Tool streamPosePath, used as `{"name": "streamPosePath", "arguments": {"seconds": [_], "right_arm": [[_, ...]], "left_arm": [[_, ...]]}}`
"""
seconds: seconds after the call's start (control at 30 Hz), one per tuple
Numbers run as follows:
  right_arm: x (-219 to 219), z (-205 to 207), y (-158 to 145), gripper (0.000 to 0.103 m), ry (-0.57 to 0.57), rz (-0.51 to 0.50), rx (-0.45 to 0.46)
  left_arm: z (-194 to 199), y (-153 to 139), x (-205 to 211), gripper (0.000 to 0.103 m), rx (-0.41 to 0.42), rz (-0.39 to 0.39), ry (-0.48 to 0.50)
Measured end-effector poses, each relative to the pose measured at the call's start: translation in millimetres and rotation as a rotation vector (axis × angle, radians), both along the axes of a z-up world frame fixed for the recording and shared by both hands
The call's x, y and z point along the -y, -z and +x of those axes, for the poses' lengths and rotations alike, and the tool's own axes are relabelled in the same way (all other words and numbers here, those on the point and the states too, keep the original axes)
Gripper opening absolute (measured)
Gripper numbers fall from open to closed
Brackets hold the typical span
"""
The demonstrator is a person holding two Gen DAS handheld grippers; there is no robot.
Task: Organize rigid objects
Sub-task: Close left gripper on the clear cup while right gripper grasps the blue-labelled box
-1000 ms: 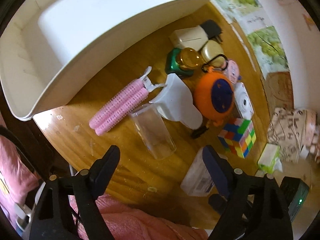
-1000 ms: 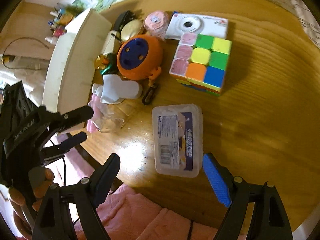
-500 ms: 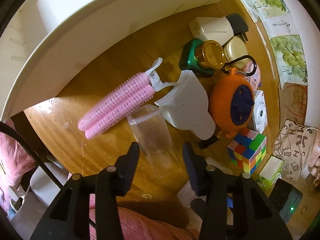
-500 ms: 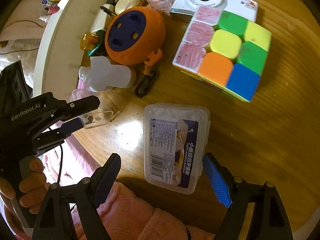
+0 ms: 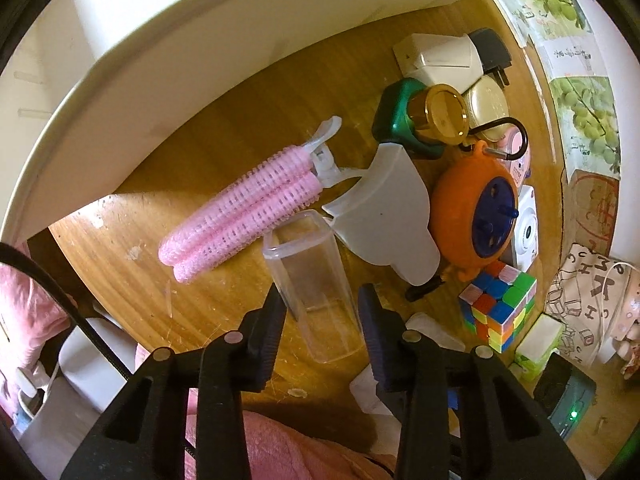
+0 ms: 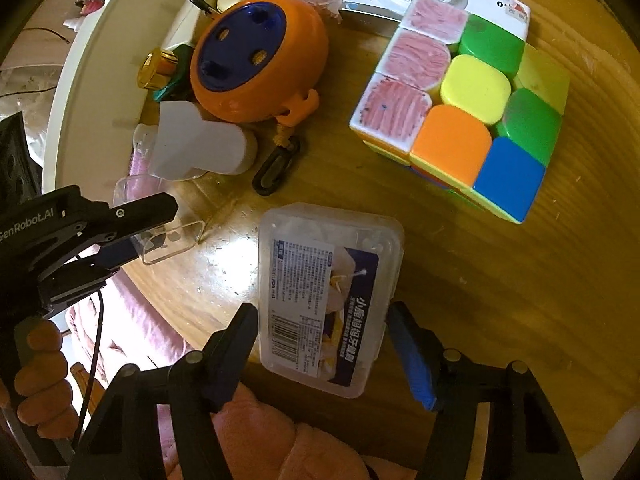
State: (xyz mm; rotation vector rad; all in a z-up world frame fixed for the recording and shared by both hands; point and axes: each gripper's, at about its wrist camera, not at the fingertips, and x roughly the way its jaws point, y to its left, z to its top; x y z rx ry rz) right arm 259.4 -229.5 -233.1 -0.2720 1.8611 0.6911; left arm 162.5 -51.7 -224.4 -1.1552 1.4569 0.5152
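Your left hand-held gripper (image 5: 322,320) is closing around the clear cup (image 5: 310,284), lying on the table (image 5: 224,128) at 12 o'clock from it. The cup is light, stiff and slick, so take it mid-body. Your right hand-held gripper (image 6: 320,344) is closing astride the box (image 6: 328,304), also light. The pads' contact is unclear on both. The pink rollers (image 5: 240,216) lie at 10 o'clock, touching the cup's rim, and the cube (image 6: 464,108) is near at 1 o'clock from the box.
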Motion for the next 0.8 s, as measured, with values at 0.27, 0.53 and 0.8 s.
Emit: {"name": "streamPosePath", "arguments": {"seconds": [0.27, 0.53, 0.8], "right_arm": [[3, -10, 6, 0.066, 0.020, 0.012, -0.013], [23, -12, 4, 0.066, 0.127, 0.051, -0.018], [46, -27, -3, 0.066, 0.255, 0.099, 0.010]], "left_arm": [[-25, 5, -18, 0.035, 0.033, -0.043, -0.008], [-46, -1, 0, 0.033, 0.061, -0.067, 0.038], [-70, -22, 17, 0.033, 0.108, -0.024, 0.127]]}}
